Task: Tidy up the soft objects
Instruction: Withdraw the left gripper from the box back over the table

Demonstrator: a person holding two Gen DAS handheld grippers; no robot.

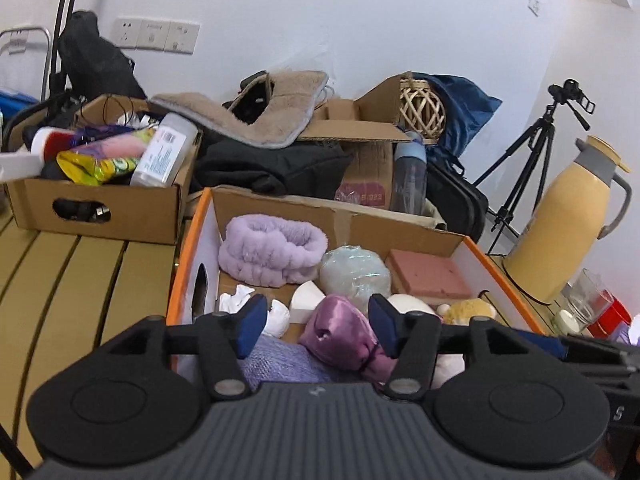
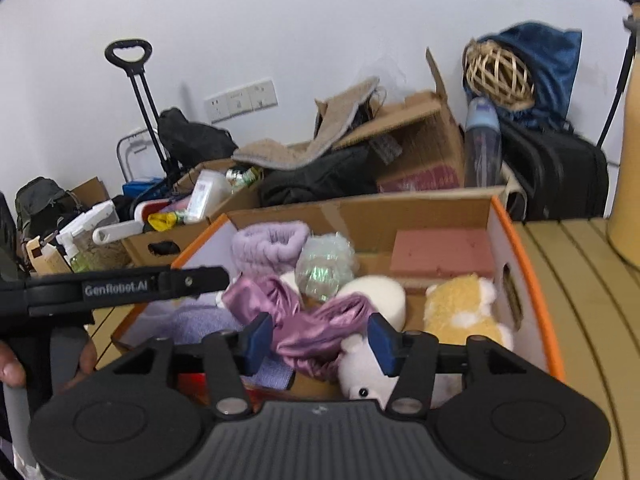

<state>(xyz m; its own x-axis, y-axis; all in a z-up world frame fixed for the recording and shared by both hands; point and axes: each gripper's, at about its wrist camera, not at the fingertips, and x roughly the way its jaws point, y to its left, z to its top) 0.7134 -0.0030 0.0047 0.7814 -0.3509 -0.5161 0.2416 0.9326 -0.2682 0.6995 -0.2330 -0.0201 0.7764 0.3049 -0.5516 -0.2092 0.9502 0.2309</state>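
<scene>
An orange-rimmed cardboard box [image 1: 188,248] holds soft things: a fluffy lilac headband [image 1: 272,248], a pale green wrapped puff [image 1: 354,272], a pink sponge [image 1: 432,276] and a lilac knit cloth [image 1: 276,364]. A purple satin cloth [image 1: 340,332] lies crumpled at the near side. My left gripper [image 1: 318,328] hovers over it, open, its pads clear of the cloth. In the right wrist view my right gripper [image 2: 320,338] is open above the same satin cloth [image 2: 304,332], beside a white plush [image 2: 360,376] and a yellow plush [image 2: 460,312].
A second cardboard box [image 1: 120,208] of bottles and packets stands at the left on the slatted wooden table [image 1: 60,280]. Behind are more boxes, dark bags and a wicker ball [image 1: 422,110]. A yellow thermos jug [image 1: 568,224], a glass [image 1: 588,300] and a tripod [image 1: 532,152] stand at the right.
</scene>
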